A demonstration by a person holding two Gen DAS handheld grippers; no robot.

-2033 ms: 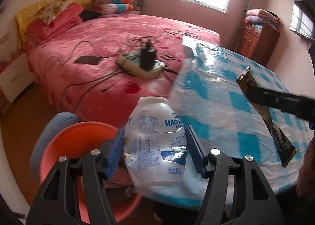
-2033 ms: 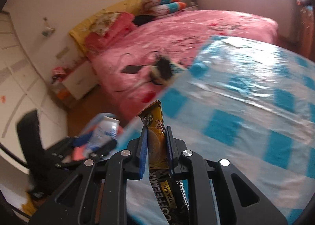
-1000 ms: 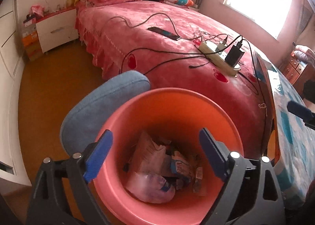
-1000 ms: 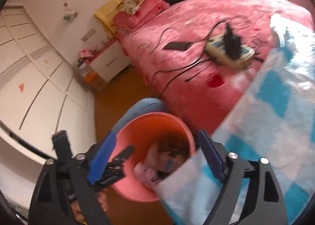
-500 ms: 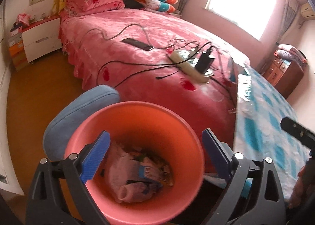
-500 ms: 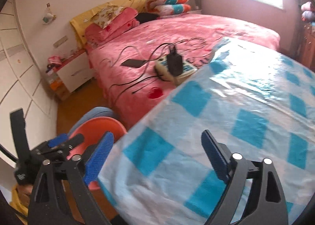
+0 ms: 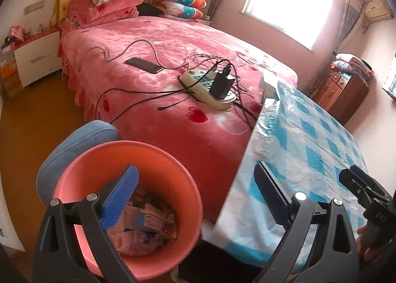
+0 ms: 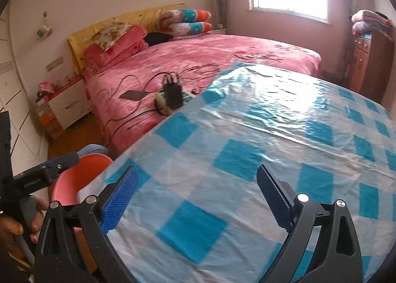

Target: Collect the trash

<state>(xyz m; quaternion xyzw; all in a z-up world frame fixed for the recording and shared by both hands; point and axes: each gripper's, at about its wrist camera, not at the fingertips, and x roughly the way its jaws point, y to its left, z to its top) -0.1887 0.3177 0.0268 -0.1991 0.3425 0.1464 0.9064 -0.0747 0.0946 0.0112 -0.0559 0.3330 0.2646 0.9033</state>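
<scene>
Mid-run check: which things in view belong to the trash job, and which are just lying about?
Job:
- orange bin
- wrappers and bottle inside it
- left gripper, open
- right gripper, open

Lying about:
- power strip with charger
- phone
- blue stool

The bin (image 7: 158, 159) stands on the floor just left of the bench (image 7: 309, 149), with trash (image 7: 146, 223) inside; a stool (image 7: 74, 142) sits behind it; beyond lies the bed (image 7: 173, 43), a power strip (image 7: 205, 87) on it.
</scene>
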